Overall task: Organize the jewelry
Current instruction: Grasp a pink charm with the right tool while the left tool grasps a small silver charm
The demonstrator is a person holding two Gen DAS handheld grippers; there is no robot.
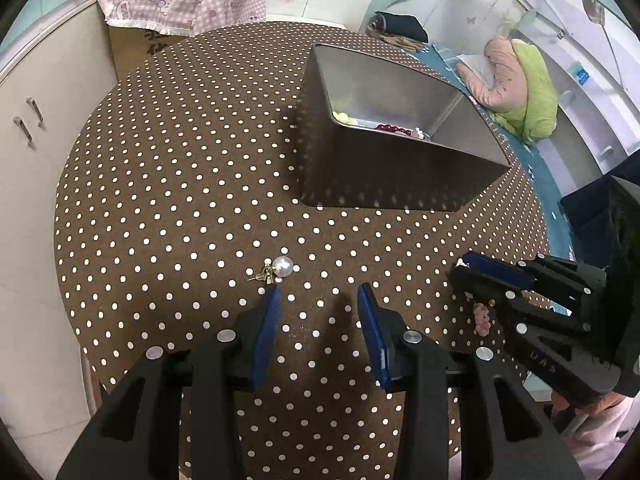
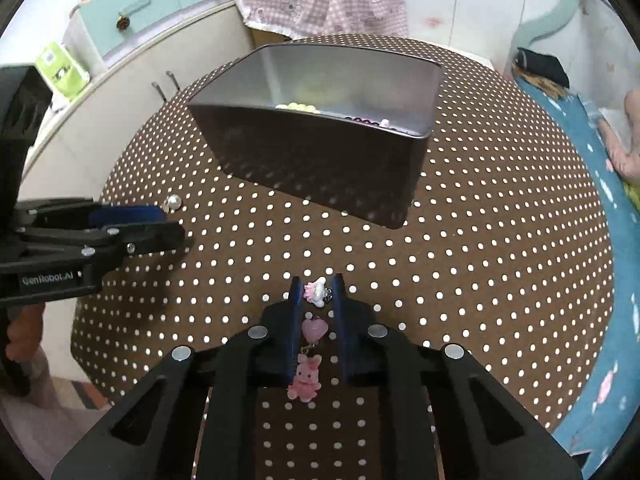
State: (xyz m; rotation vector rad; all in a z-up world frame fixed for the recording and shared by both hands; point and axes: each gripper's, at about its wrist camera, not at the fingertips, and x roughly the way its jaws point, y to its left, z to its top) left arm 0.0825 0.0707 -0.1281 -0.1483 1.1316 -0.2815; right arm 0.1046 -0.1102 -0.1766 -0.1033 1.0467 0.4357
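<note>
Pink charm jewelry (image 2: 310,344), a chain of a white figure, a heart and a pink bunny, lies on the polka-dot worktop (image 2: 480,260) between the fingers of the right gripper (image 2: 316,292), which stand apart on either side of it and are not yet clamped. On the other side, the left gripper (image 1: 318,300) hovers with its fingers wide apart, and the pearl earring (image 1: 280,268) sits just beyond its left fingertip, outside the gap. Farther back stands the metal box (image 1: 380,160), already holding yellow-green beads and a dark red strand at its bottom. My judgement is that the charm chain is the item in hand, and the risk is a partial grip: closing on only the heart could let the bunny and the white figure swing or slip free on the way over the tall box wall. The pearl looks round enough to roll if the left fingertip nudges it sideways.
</note>
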